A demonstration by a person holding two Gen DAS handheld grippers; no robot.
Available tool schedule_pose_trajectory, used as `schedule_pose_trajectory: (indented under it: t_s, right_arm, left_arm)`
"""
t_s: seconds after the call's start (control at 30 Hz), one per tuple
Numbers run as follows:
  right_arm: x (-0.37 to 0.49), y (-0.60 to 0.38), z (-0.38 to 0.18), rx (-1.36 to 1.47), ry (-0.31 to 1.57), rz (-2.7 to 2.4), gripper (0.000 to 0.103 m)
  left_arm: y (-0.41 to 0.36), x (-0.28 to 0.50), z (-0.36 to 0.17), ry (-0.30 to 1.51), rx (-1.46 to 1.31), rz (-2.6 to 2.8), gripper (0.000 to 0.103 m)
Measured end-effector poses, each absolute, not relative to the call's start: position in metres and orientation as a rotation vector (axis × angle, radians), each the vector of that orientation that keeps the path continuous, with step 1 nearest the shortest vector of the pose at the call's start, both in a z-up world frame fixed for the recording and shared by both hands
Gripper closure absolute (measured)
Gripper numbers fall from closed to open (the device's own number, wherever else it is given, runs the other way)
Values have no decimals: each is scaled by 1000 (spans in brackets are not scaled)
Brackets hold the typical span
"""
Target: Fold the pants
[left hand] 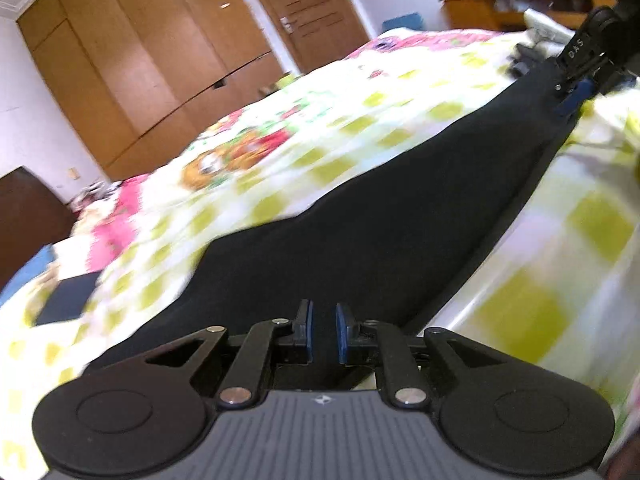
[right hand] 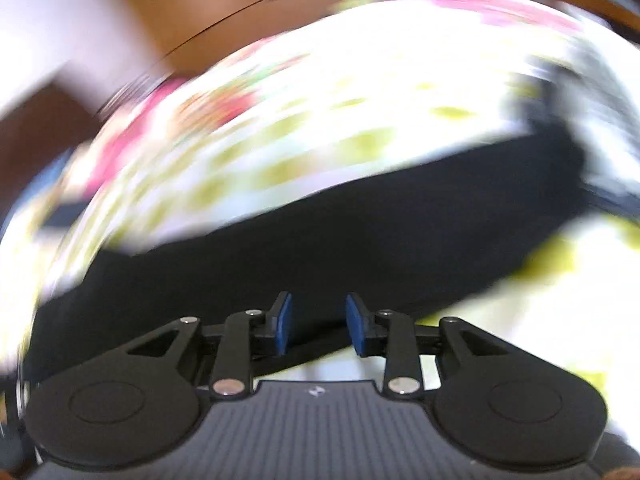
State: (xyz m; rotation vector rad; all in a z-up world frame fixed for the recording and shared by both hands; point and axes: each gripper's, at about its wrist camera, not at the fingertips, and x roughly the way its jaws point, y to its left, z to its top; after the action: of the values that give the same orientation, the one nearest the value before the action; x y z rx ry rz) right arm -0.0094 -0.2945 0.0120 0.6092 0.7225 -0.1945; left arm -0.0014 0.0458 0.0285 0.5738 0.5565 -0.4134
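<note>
Black pants [left hand: 400, 208] lie stretched across a bed with a white, green-checked and floral cover [left hand: 320, 120]. My left gripper [left hand: 324, 332] is over the near end of the pants, its blue pads a small gap apart with black cloth between them. My right gripper [left hand: 576, 96] shows at the far right end of the pants, its blue pad down at the cloth. In the blurred right wrist view the pants [right hand: 320, 232] run across the frame. The right gripper [right hand: 318, 322] has its pads apart over the cloth edge.
A wooden wardrobe [left hand: 140, 60] and door [left hand: 312, 12] stand behind the bed. A wooden desk with clutter [left hand: 520, 4] is at the back right. A dark flat object [left hand: 68, 298] lies on the bed's left edge, near a dark brown cabinet [left hand: 28, 212].
</note>
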Motion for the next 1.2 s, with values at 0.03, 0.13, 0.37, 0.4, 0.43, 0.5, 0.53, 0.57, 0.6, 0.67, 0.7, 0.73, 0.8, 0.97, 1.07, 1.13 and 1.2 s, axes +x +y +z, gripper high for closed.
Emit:
schedule_pose_trajectory:
  t_s: [0.03, 0.13, 0.37, 0.4, 0.43, 0.5, 0.53, 0.57, 0.6, 0.67, 0.7, 0.73, 0.8, 0.97, 1.07, 1.13, 1.2]
  right_arm:
    - [-18, -316, 8, 672, 690, -242, 69]
    - [-30, -367, -8, 831, 621, -316, 62]
    - [-21, -413, -50, 1056, 551, -316, 62]
    - [-18, -415, -52, 1059, 548, -306, 62]
    - [-17, -416, -54, 1054, 554, -301, 62]
    - [-21, -415, -54, 1054, 547, -279, 62]
    - [-25, -414, -56, 1060, 538, -278, 62]
    - [-26, -415, -59, 1069, 533, -275, 62]
    - [-25, -417, -60, 1068, 537, -266, 62]
    - [-19, -417, -58, 1032, 536, -228, 69]
    - [-15, -416, -59, 1029, 541, -206, 77]
    - [-12, -417, -58, 1049, 543, -186, 94]
    - [-14, -419, -52, 1094, 512, -143, 94]
    - [-25, -409, -1, 1056, 377, -34, 95]
    - [-24, -405, -1, 1027, 374, -63, 95]
    - [-12, -409, -24, 1063, 486, -120, 94]
    - [-6, -408, -38, 1084, 543, -128, 90]
  left_arm:
    - [30, 0, 27, 557, 568, -443, 74]
    - [-15, 4, 22, 558, 575, -525, 74]
    - [-76, 13, 20, 580, 620, -621, 73]
    - [-80, 15, 20, 587, 622, -625, 73]
    - [-85, 16, 20, 592, 620, -631, 73]
    - [-90, 17, 19, 599, 630, -640, 73]
    - [-94, 18, 18, 599, 635, -643, 73]
    - [-98, 19, 18, 600, 634, -649, 73]
    - [-102, 22, 16, 602, 632, -654, 73]
    - [-110, 27, 12, 611, 633, -653, 73]
    - [-114, 28, 11, 615, 635, -649, 73]
    - [-117, 29, 10, 618, 636, -651, 73]
    - [-122, 27, 9, 617, 649, -660, 73]
    - [-127, 18, 10, 593, 664, -677, 73]
    - [-126, 17, 6, 597, 655, -681, 70]
    - [-121, 19, -2, 623, 651, -681, 69]
    - [-111, 20, -4, 629, 624, -668, 68]
